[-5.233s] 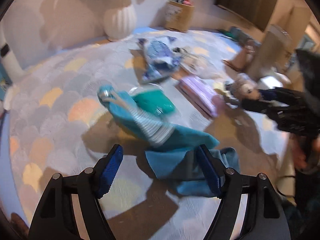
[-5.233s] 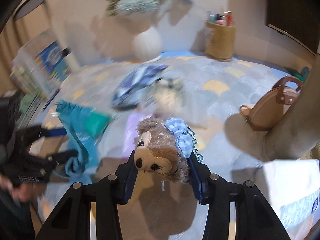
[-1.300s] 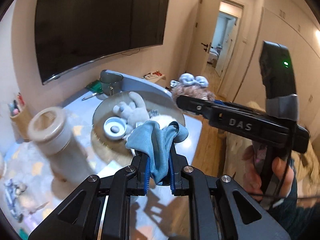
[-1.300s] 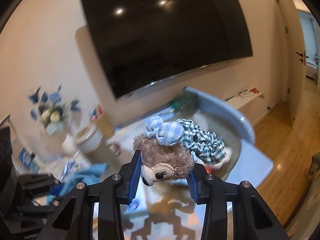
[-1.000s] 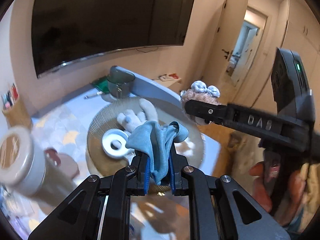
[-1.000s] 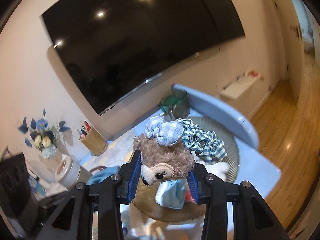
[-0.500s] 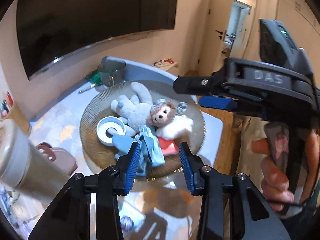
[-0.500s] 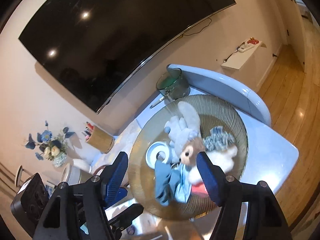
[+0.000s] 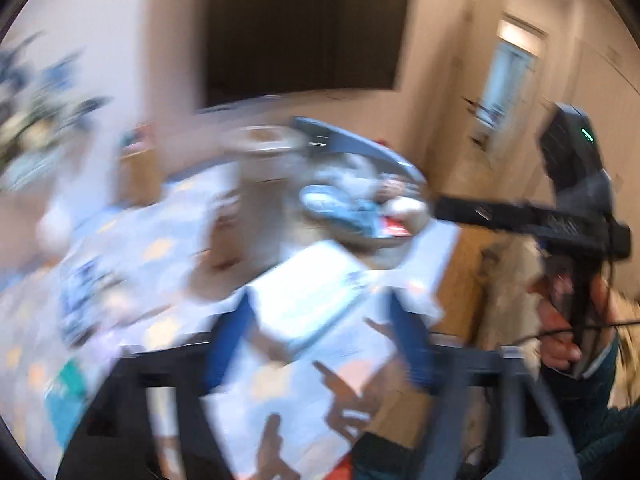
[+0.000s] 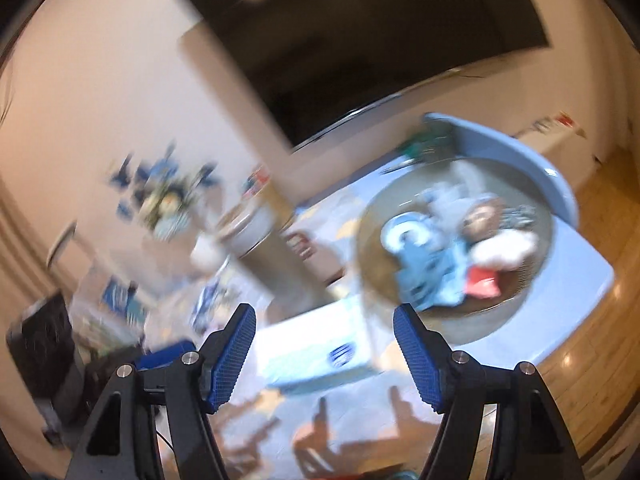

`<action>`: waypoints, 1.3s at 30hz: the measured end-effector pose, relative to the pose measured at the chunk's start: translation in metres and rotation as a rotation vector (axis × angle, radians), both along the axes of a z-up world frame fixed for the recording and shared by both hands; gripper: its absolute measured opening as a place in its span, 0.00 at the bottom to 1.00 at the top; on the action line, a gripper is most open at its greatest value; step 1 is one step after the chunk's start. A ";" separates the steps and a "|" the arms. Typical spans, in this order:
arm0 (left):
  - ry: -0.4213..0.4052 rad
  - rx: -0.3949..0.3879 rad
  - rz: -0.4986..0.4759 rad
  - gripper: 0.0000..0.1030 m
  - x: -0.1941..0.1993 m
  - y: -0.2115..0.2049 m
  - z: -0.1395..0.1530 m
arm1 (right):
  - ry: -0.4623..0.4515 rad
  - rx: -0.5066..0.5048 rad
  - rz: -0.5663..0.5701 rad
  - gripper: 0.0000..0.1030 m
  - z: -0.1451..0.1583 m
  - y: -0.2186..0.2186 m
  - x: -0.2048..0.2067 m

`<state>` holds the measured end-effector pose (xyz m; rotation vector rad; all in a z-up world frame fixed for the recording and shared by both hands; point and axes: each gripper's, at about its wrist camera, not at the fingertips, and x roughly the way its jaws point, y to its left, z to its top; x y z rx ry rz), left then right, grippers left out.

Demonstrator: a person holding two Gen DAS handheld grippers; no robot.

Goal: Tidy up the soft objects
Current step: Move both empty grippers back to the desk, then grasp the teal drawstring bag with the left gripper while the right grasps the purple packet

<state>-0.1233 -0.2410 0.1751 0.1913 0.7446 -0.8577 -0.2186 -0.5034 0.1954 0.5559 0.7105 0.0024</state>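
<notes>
Both drops done: blue cloth (image 10: 430, 276) and plush bear (image 10: 482, 216) now in woven basket (image 10: 548, 240). Left gripper (image 9: 318, 340) fingers just sprung wide, empty; right gripper (image 10: 326, 354) spread, empty. Swinging away toward rug (image 9: 132, 248) leftovers.

Blurred room with pale cream walls (image 10: 100, 92). Large dark wall-mounted screen (image 10: 360, 32) reflecting ceiling lights. Warm wooden floor (image 10: 592, 320) at right, glossy with light spots. Patterned pale blue rug (image 9: 132, 248) with yellow scallops at left. Open doorway (image 9: 508, 76), brightly lit beyond. Vase of blue and white flowers (image 10: 168, 200) against the wall.
</notes>
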 end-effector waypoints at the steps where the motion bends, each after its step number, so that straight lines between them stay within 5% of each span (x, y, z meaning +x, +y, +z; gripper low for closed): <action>1: -0.007 -0.011 0.048 0.90 0.005 0.023 0.001 | 0.003 -0.024 0.034 0.68 0.001 0.019 0.004; 7: -0.078 -0.020 0.373 0.90 0.025 0.155 0.014 | 0.011 -0.061 0.238 0.68 -0.003 0.117 0.036; 10: -0.121 0.034 0.538 0.90 0.032 0.206 0.009 | 0.033 -0.095 0.337 0.70 -0.013 0.171 0.060; 16: -0.016 0.090 0.719 0.90 0.063 0.268 -0.072 | 0.082 -0.134 0.409 0.72 -0.059 0.248 0.118; 21: 0.079 0.019 0.777 0.90 0.082 0.296 -0.127 | 0.079 -0.257 0.397 0.72 -0.116 0.286 0.157; 24: 0.057 0.019 0.778 0.90 0.080 0.297 -0.140 | 0.070 -0.289 0.351 0.72 -0.137 0.288 0.170; 32: 0.136 -0.002 0.742 0.90 0.088 0.298 -0.152 | 0.139 -0.231 0.314 0.75 -0.161 0.272 0.186; 39: 0.107 0.018 0.742 0.90 0.083 0.294 -0.147 | 0.155 -0.225 0.340 0.76 -0.164 0.274 0.188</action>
